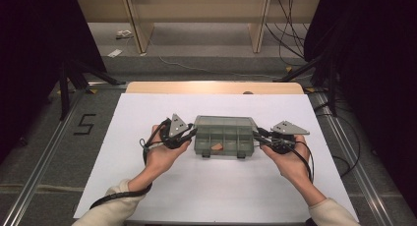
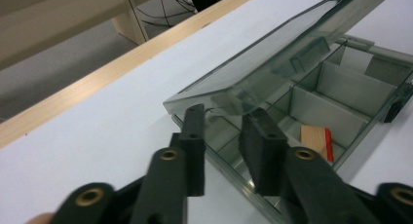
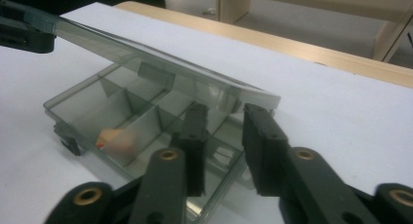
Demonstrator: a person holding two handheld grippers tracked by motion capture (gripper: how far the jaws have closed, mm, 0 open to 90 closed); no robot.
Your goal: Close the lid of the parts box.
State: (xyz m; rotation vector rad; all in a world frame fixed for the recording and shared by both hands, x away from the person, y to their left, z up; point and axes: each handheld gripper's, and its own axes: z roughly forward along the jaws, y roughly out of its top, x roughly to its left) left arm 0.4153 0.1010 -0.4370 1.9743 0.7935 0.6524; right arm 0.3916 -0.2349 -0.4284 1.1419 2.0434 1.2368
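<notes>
2 tools flank the box (image 1: 223, 136), 1 at each short end, on the white sheet (image 1: 147, 118) that covers the counter (image 1: 211, 87). The box sits mid-sheet, smoky clear plastic, split by dividers into compartments. Its lid (image 2: 272, 53) is raised on a slant, hinged along the far side, front edge up off the base. In a front compartment lies a small wooden piece (image 2: 314, 139) with a red edge.

Left tool (image 1: 189, 133) is at the box's left end. In the left gripper view its jaws stand partly apart, the lid's corner sitting just above and between the tips; the pads do not press on it, as far as the view shows.

Right tool (image 1: 259, 136) is at the right end. In the right gripper view its jaws are likewise partly apart, straddling the lid's near corner, with a gap showing at the pads. Nothing is clamped.

Both hands rest low on the sheet, cables trailing back along the forearms.
</notes>
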